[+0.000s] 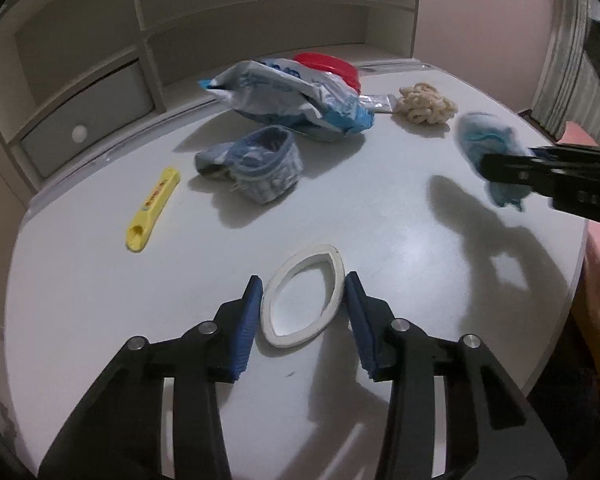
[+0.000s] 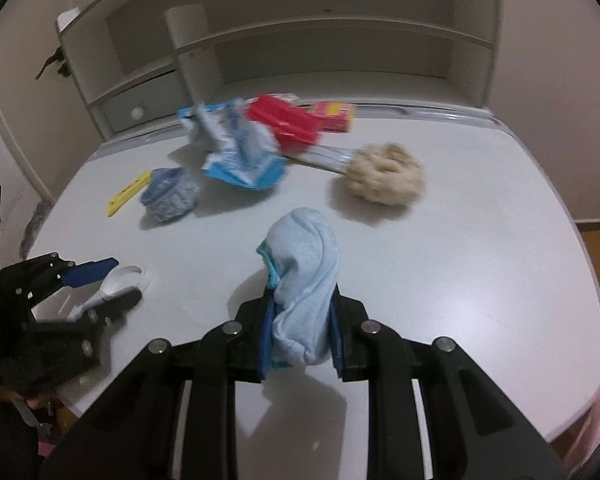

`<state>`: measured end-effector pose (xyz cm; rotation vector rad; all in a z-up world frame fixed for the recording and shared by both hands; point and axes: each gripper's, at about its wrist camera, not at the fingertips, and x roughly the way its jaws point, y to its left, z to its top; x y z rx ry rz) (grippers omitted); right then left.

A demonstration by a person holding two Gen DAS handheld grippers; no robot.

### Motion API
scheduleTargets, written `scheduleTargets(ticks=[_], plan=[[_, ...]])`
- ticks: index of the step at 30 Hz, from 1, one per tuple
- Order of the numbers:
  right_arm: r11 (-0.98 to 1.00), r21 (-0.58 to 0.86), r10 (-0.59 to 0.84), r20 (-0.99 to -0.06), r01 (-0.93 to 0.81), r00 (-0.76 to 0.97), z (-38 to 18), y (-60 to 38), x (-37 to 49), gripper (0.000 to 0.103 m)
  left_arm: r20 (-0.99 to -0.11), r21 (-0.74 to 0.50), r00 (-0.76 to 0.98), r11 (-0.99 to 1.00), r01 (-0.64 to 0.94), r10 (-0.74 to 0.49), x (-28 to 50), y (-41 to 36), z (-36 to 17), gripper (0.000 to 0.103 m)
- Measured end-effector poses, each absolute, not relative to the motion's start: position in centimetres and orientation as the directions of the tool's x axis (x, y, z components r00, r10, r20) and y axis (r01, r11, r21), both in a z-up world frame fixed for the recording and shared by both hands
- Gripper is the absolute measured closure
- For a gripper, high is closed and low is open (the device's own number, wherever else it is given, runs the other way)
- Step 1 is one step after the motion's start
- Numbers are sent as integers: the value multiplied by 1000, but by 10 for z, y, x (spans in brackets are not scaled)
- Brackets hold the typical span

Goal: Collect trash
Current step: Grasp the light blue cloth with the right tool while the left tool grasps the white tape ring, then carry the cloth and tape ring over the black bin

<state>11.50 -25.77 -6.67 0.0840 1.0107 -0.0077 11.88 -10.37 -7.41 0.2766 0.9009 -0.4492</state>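
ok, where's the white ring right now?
On the table, squeezed between the left gripper fingers, near edge, in front of the knitted blue sock.

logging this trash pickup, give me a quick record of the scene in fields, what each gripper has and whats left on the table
surface: white table
left gripper: jaws around white tape ring, squeezed into an oval
right gripper: shut on light blue sock
left on table: yellow tube, blue knitted item, blue and white plastic bag, beige yarn bundle, red container
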Motion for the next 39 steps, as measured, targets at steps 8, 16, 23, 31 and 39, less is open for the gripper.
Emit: scheduleTargets(ticks=[8,16,23,31,39], plan=[[974,44,-92,-819,223,566,-44,-358,49,80,-771,11,505,785,619,-388,89,-205,-59,63],[856,33,-270,-822,516,500,-49,-504,-61,80,-742,-46,342,553,832,-576,22,-357,-58,63],[739,29,-311,-872,673,379,-107,-586,-145,80,-757,-56,185,345,937,-627,-50,-473,-101,63],[668,55,-235,-931,743,281,-207,-636,-189,80,-809,-35,153,305,952,-568,-64,-544,-204,63],[658,65,-141,-968,750,208,-270,-653,-189,80,-854,-35,128,301,953,-504,-43,-570,-284,63]])
